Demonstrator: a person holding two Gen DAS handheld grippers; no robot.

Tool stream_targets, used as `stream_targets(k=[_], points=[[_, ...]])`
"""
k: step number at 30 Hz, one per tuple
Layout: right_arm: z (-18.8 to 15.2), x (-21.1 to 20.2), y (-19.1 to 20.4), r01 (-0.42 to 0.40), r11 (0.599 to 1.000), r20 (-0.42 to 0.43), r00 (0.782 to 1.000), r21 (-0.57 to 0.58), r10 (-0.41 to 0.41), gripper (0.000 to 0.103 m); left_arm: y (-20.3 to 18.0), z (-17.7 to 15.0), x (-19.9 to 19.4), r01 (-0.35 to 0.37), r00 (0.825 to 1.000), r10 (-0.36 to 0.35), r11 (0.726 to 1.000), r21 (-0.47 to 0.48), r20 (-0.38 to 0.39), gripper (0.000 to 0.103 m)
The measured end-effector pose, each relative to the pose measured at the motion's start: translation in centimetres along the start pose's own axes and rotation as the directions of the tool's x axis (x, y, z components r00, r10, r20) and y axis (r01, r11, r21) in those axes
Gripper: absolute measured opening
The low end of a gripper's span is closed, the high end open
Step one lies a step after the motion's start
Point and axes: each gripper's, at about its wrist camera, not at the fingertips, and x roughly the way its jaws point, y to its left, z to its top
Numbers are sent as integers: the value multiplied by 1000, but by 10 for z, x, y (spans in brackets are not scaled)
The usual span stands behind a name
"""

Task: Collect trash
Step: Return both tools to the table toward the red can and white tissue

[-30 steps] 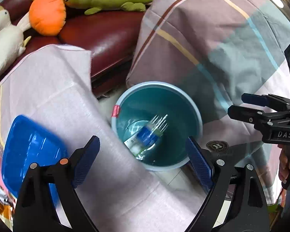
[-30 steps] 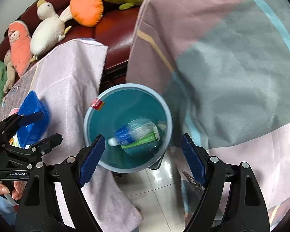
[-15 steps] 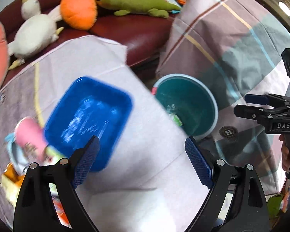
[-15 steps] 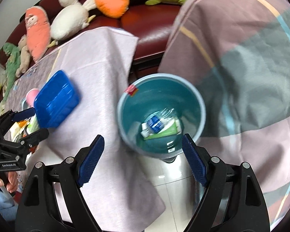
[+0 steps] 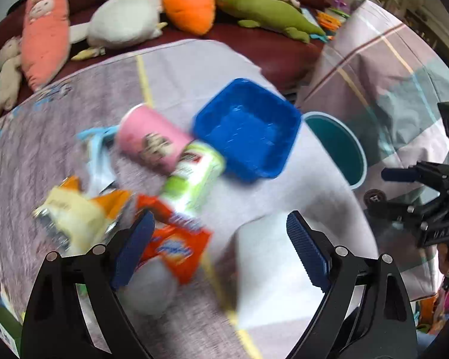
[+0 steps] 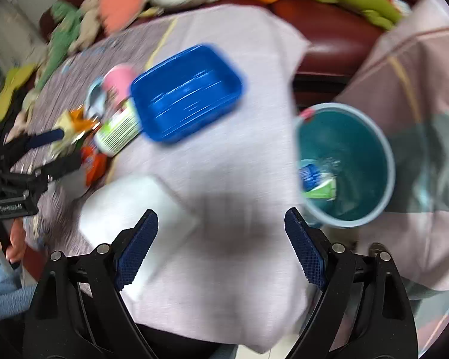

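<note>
Two grippers hover over a cloth-covered desk (image 6: 224,161), both with jaws spread wide and nothing between them. The left gripper (image 5: 221,248) hangs above a blurred heap of trash: an orange-red packet (image 5: 176,245) lies just under its left finger, a yellow-and-orange wrapper (image 5: 77,212) sits beside that, and a green-and-white tube (image 5: 194,176) leans against a pink can (image 5: 149,143). A light blue scrap (image 5: 97,152) lies by the can's far side. A blue plastic tray (image 5: 248,128), seemingly empty, rests touching the tube's far end, near the desk's edge. A white sheet (image 6: 128,206) lies flat on the cloth near the right gripper (image 6: 221,245), partly under its left finger.

Beyond the desk's edge, a teal bin (image 6: 374,209) stands on the floor, between the desk and a plaid fabric (image 6: 419,74). Inside it lie a blue-labelled clear bottle (image 6: 309,175) and a green-and-white carton (image 6: 321,190), against the wall nearest the desk.

Plush toys line a dark red sofa (image 5: 272,56) behind the desk: a salmon carrot doll (image 5: 45,36), a white duck (image 5: 122,24), an orange carrot (image 5: 188,3) and a green lizard (image 5: 263,12).
</note>
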Motion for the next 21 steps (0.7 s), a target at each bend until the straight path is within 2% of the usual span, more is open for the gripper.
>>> stream_targets(k=[9,13,19,20,21], points=[[-5,43,87,-41,985,-120,993,-166,21,83,70,-35,-21,-22,1000,23,993,-113,14,90],[-6,58,101,-37,981,-153,988,-192,7,83,97,-48,-28,-35,999,40,986,-163,24,90],[-5,73,106,-36,984,-174,985,-176,5,82,119,-60,-28,-15,999,21,973,-230,25,90],[-4,74,105,-36,984,-173,985,-172,6,80,120,-61,-27,-10,1000,16,972,-235,21,90],[-4,73,106,-40,984,-171,985,-171,11,74,121,-62,-25,-5,1000,10,971,-238,19,90]])
